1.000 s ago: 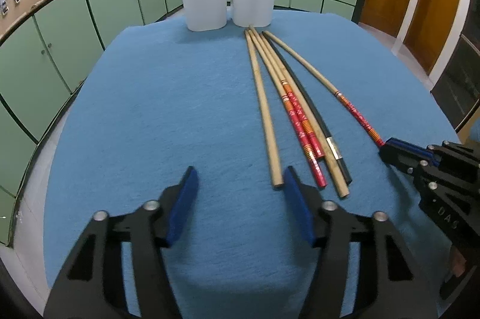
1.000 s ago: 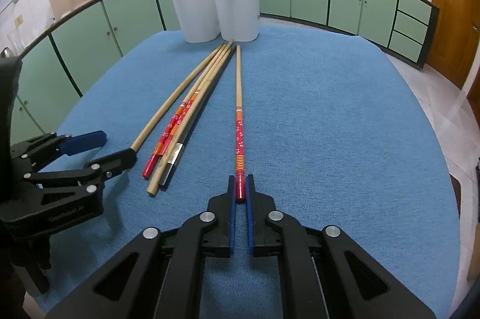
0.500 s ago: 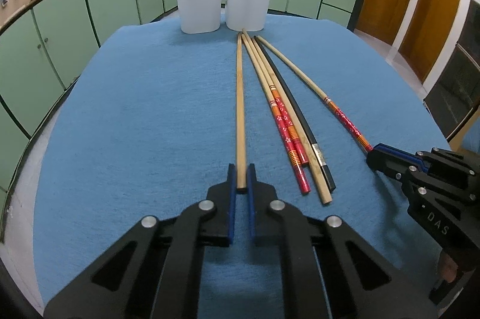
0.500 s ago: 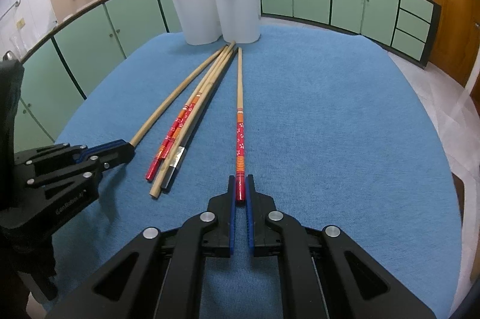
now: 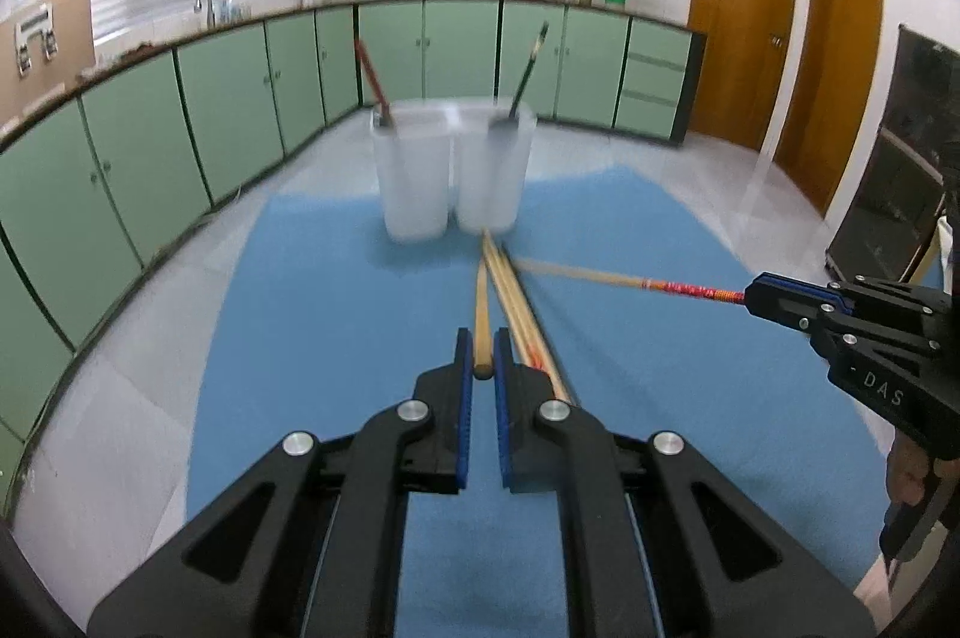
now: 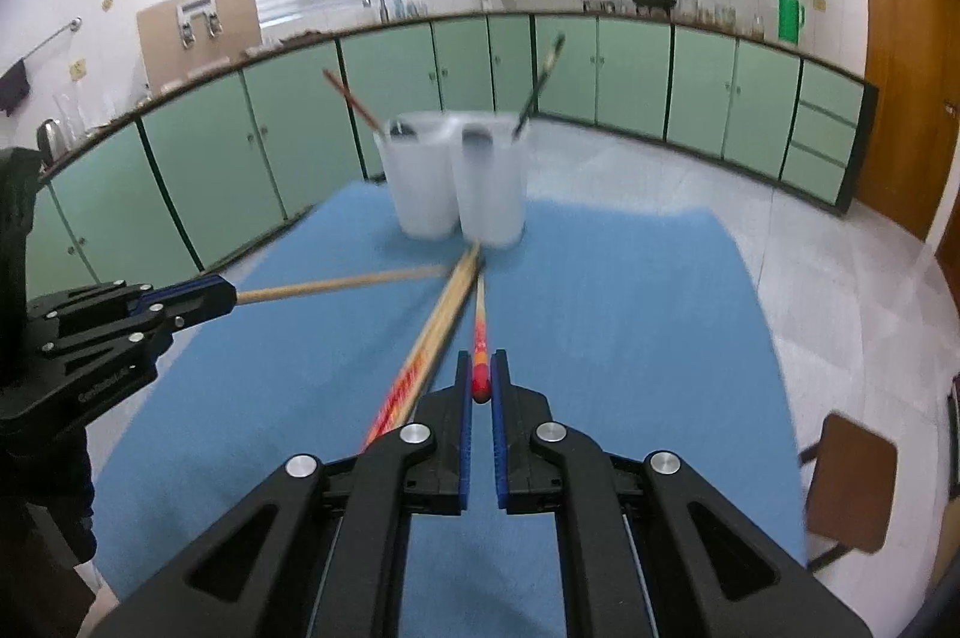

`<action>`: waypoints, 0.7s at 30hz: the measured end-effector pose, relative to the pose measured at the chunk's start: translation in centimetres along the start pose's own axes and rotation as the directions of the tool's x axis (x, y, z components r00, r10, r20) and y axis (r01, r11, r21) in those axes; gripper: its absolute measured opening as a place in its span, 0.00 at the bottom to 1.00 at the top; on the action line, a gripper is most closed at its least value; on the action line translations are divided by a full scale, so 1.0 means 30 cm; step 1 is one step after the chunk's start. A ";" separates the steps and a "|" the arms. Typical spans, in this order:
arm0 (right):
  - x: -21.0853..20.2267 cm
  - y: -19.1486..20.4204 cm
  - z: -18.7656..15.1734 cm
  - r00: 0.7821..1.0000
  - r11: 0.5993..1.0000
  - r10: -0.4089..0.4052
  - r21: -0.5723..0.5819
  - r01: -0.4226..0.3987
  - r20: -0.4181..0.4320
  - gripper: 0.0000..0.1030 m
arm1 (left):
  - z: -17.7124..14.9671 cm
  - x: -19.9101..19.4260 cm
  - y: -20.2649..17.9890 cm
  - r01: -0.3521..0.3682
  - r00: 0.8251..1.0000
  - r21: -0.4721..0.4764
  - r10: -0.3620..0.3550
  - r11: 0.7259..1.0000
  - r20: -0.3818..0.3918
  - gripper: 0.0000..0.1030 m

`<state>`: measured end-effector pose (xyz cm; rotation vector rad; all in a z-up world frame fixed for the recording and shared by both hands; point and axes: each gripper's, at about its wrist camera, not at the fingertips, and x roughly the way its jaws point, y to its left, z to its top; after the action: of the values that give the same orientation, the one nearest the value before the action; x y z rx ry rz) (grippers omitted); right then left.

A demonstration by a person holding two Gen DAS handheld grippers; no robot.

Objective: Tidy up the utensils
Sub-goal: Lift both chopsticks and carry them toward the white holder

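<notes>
My left gripper [image 5: 482,374] is shut on the near end of a plain wooden chopstick [image 5: 481,314] and holds it lifted, tip toward the cups. My right gripper [image 6: 480,392] is shut on the red end of a red-patterned chopstick [image 6: 480,338], also lifted. Each gripper shows in the other's view, the right one [image 5: 750,294] and the left one [image 6: 231,293]. Several more chopsticks [image 5: 522,314] lie on the blue cloth [image 5: 336,314]. Two white cups [image 5: 451,170] stand at the far end, each with a utensil in it.
Green cabinets [image 5: 150,146] curve round the left and back. Wooden doors [image 5: 738,26] are at the right. A brown chair [image 6: 852,488] stands by the table's right side. The table edge drops to a tiled floor on the left.
Both grippers have risen and tilted up, lifting their chopsticks' near ends off the cloth. A second ago the left gripper was open; it closed on the plain chopstick.
</notes>
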<state>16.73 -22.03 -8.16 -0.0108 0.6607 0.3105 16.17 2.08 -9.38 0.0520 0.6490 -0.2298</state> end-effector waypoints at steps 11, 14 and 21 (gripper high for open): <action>-0.052 -0.006 0.274 0.996 0.997 0.062 -0.050 -0.059 0.062 0.06 | 0.228 -0.069 -0.025 0.034 0.989 0.072 -0.044 0.997 0.141 0.06; -0.051 -0.009 0.352 0.995 0.995 0.083 -0.064 -0.079 0.060 0.06 | 0.278 -0.071 -0.023 0.065 0.986 0.070 -0.075 0.995 0.151 0.06; -0.082 -0.020 0.487 0.989 0.989 0.126 -0.090 -0.119 0.073 0.06 | 0.346 -0.101 -0.015 0.106 0.975 0.078 -0.119 0.991 0.187 0.05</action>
<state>23.85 -21.72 4.84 -0.0396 0.5708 0.4552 19.88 1.00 0.75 0.0570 0.4530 -0.3617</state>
